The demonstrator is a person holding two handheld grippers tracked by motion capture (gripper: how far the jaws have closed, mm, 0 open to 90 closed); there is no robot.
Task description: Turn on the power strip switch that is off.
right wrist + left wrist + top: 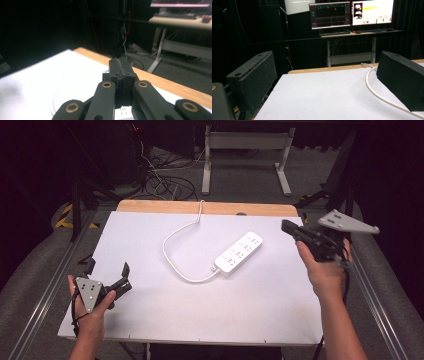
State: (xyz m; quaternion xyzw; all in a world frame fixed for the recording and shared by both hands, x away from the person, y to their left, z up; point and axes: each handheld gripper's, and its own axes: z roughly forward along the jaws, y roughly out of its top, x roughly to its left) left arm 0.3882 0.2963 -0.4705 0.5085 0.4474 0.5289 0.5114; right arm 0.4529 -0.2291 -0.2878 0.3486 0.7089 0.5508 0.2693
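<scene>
Forearms and hands enter at the near edge, one gripper in each. Power strip: white, lying flat and untouched near the middle of the white worktop, long axis running from near-left to far-right, sockets facing up. Its cable leaves the near-left end, loops to the left and runs off the far edge by the bare wooden strip; the slack loop suggests the strip was simply laid out as the object to be handled, free to be lifted or turned.

Right gripper: held raised at the right edge of the worktop, just right of the strip's far end, pointing left. Its fingers are pressed together with nothing between them, and a corner of the strip appears below them in the right gripper view, so the strip lies beneath and to the left, apart from them.

Left gripper: resting low at the near-left corner, fingers spread wide and empty, probably parked in readiness. The strip lies well apart, to its far right; only the cable's loop passes by the right-hand finger in the left gripper view.
</scene>
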